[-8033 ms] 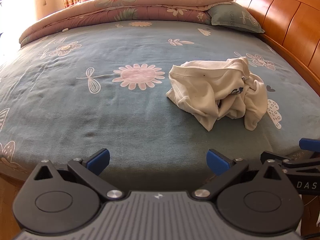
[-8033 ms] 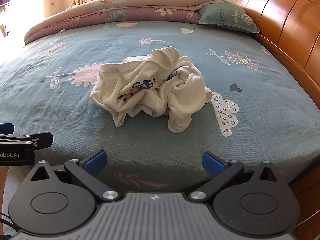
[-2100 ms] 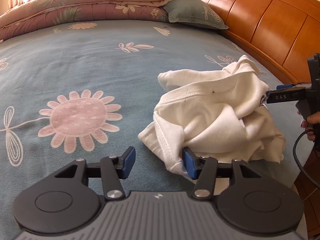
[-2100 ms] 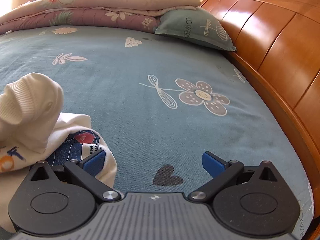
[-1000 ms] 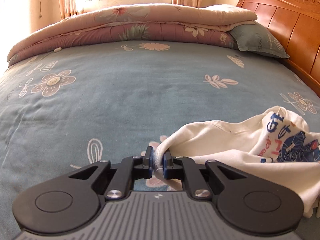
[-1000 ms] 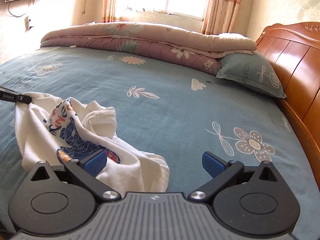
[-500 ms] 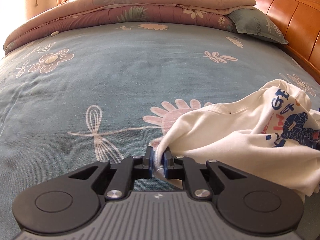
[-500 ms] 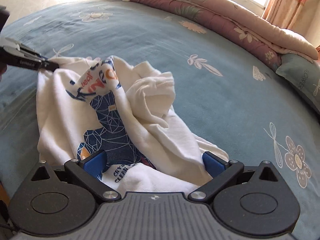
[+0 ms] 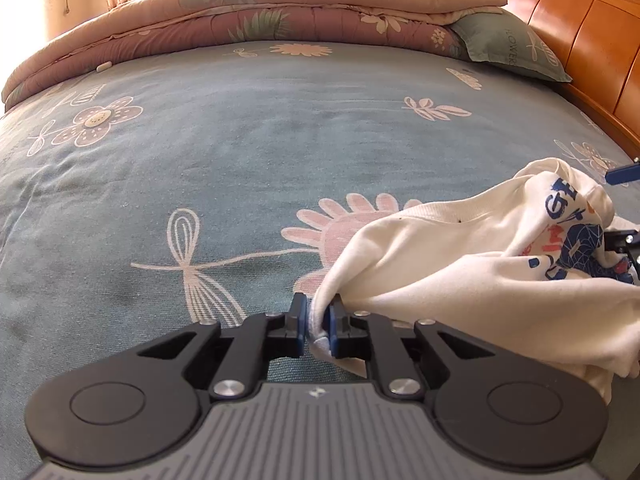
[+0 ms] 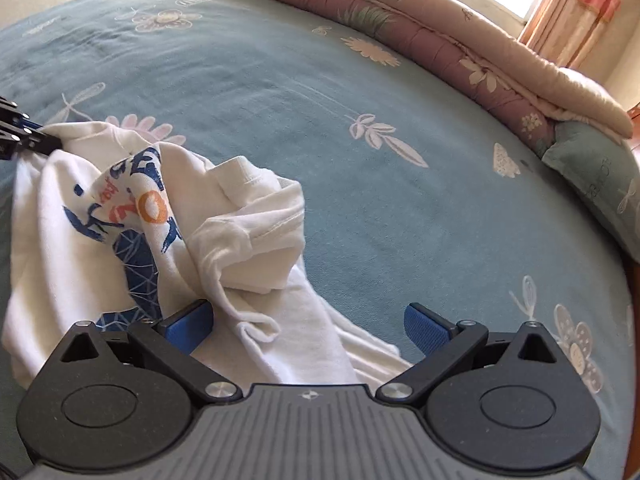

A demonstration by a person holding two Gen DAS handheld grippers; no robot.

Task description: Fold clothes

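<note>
Though earlier beside: right claw (image 10: 307, 322) over shirt (image 10: 256, 264)

A bed (image 9: 248, 152) with a blue-green sheet printed with pale flowers and dragonflies spreads ahead of the jaws. At its far side, well beyond them, a folded quilt (image 9: 256, 12), pink over mauve with leaf prints, runs across. A grey-green pillow (image 9: 508, 46) lies at the quilt's right end, against the wooden headboard (image 9: 580, 20). Striped curtains (image 10: 576, 12) hang behind the quilt.
</note>
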